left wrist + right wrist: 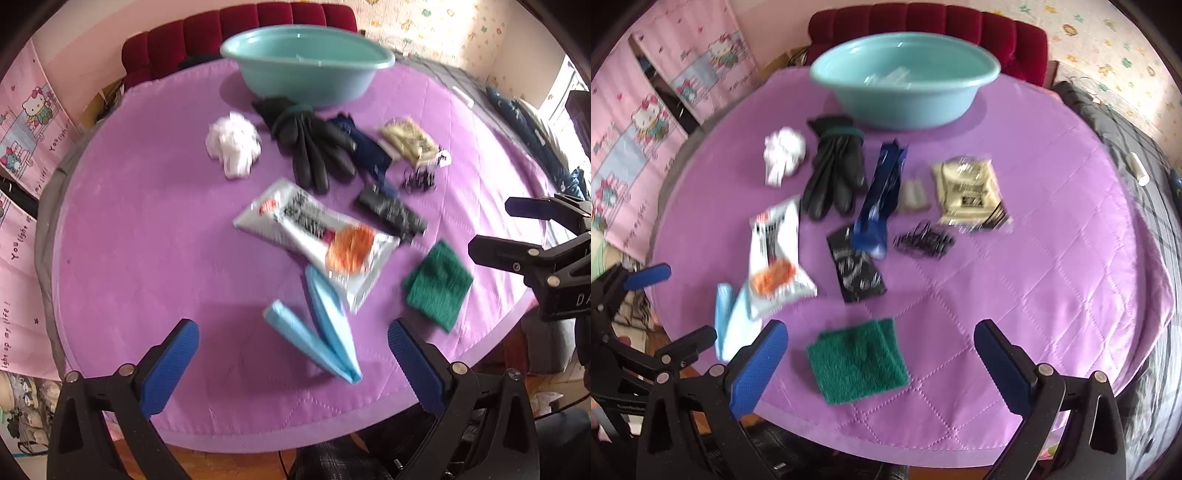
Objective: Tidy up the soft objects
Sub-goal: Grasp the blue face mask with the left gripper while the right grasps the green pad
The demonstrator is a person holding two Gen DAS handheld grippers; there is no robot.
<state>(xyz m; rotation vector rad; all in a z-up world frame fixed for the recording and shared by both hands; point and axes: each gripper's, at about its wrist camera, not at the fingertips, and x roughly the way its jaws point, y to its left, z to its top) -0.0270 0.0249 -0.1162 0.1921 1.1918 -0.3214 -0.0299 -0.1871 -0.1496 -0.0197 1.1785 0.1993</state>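
- While both grippers hover at the near edge of the bench [1034, 221], the left gripper [293, 363] and the right gripper [881, 363] each stand wide apart, holding nothing.
- One teal basin [905, 92] sits at the far side.
- One green scrub pad [857, 360] lies flat just ahead of the right gripper.
- One folded light blue cloth [321, 332] forms a V, its point toward the left gripper.
- One white packet [314, 240] lies with its long axis on a diagonal.
- One pair of black gloves [834, 177] points its fingers toward the near edge.
- One white crumpled cloth [783, 153] lies left of the gloves.
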